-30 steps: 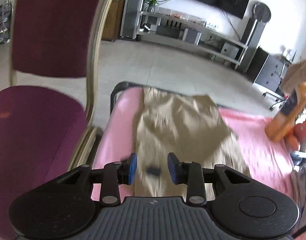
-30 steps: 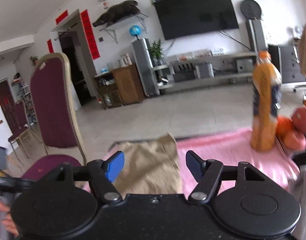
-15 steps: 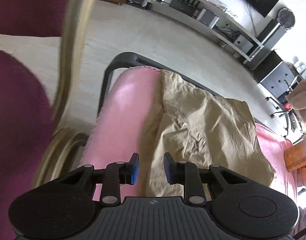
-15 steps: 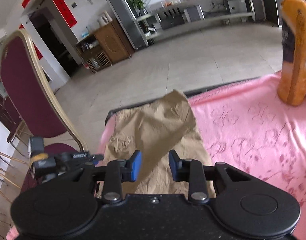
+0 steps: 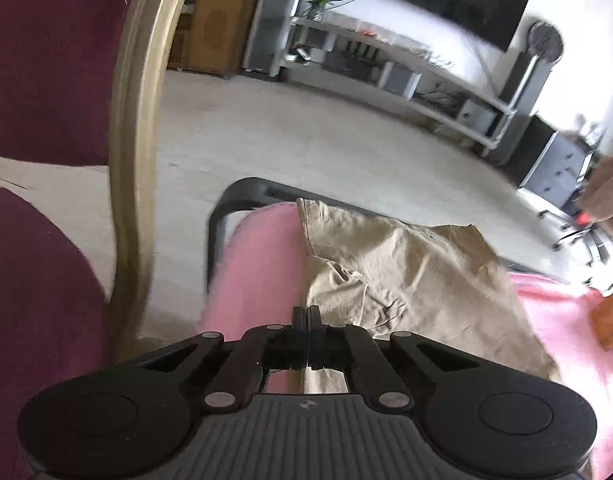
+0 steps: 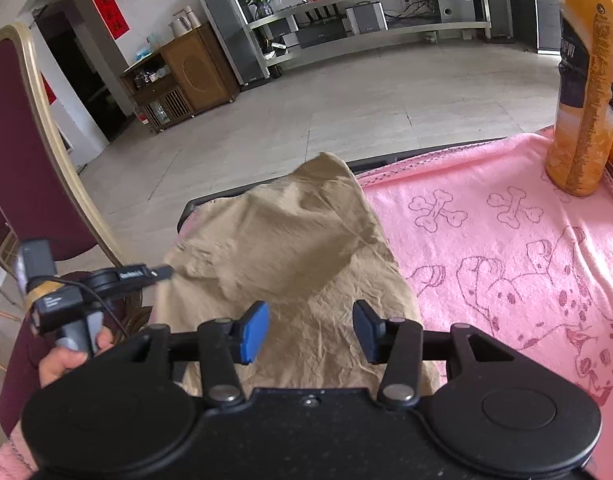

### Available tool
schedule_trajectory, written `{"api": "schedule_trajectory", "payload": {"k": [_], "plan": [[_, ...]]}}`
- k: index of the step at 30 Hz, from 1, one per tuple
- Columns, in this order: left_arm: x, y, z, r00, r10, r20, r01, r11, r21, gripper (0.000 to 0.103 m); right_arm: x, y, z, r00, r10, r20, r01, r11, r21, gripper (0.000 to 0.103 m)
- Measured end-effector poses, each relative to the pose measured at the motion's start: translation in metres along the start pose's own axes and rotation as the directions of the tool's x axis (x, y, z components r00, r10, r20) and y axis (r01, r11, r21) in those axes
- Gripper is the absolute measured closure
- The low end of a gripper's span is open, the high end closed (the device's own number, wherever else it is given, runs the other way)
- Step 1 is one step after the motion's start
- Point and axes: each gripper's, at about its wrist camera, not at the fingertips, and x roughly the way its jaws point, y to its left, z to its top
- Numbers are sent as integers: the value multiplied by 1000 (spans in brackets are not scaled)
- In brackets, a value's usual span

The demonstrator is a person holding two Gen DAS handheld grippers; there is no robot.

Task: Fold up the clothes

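Black left tongs (image 5: pixel 307 322) are pressed together at the near left edge of the tan garment (image 6: pixel 290 256); whether they pinch cloth, I cannot tell. Right tongs (image 6: pixel 310 330) hover spread above it on the pink-covered surface (image 6: pixel 506 240). I should grip edges evenly.

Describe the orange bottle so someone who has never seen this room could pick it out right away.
Start at the pink blanket printed with bones and spotted dogs that covers the table. Follow it to its far right corner, away from the crumpled tan garment. There stands the tall orange plastic drink bottle, upright, with a dark label band; it is the only tall upright thing on the blanket.
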Motion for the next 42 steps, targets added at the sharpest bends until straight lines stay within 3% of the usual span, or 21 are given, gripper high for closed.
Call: {"api": "schedule_trajectory", "payload": {"k": [2,10,12,15,16,19,21,22,23,24,25,26,31,34,37,39,41,42], "plan": [[10,1,-6,999,16,-45,-16,1000,-1,100,2,0,1,1000,-6,-1,6,1000,2,56],[8,5,-2,999,19,-37,-21,999,-36,98,13,-4,14,997,-58,43,60,997,-53,47],[11,7,-3,999,26,-47,-28,999,-42,88,30,-13,23,995,-85,51,88,995,-50,47],[17,8,-4,998,30,-52,-32,999,-42,82,64,-26,37,995,-97,16,97,995,-9,67],[19,8,-5,998,30,-53,-32,999,-40,82,78,-30,41,996,-92,-7,92,996,15,68],[25,6,-7,998,31,-54,-33,999,-32,82,114,-33,49,993,-115,-34,116,993,30,66],[28,4,-8,998,34,-51,-35,999,-21,83,136,-36,52,990,-130,-58,133,990,47,53],[28,1,-7,998,36,-45,-36,999,-12,84,146,-38,52,987,-143,-74,147,987,59,53],[28,0,-7,999,33,-42,-33,999,-6,86,150,-39,50,986,-157,-60,161,985,66,69],[29,-2,-8,999,32,-39,-32,999,2,87,152,-41,48,984,-172,-40,175,982,74,97],[30,-4,-8,999,33,-36,-33,999,10,87,154,-43,45,982,-188,-21,189,979,81,102],[32,-6,-9,999,34,-33,-33,999,18,86,153,-45,42,978,-206,11,204,975,83,102],[29,-12,-8,996,91,-12,-90,994,60,80,167,-39,30,954,-299,7,299,954,9,101],[16,-4,0,995,93,20,-93,996,15,80,161,-34,37,912,-409,23,410,912,-9,96],[3,1,7,997,47,63,-47,999,-6,82,136,-38,47,944,-306,123,301,952,54,90],[3,1,8,999,-17,46,17,1000,5,83,132,-35,54,987,-114,115,110,993,46,79],[11,-4,2,998,-70,1,70,997,32,84,136,-29,59,994,97,56,-99,995,33,76],[15,-7,-2,997,-78,-17,79,995,56,85,146,-23,59,983,185,-3,-185,982,33,76]]}}
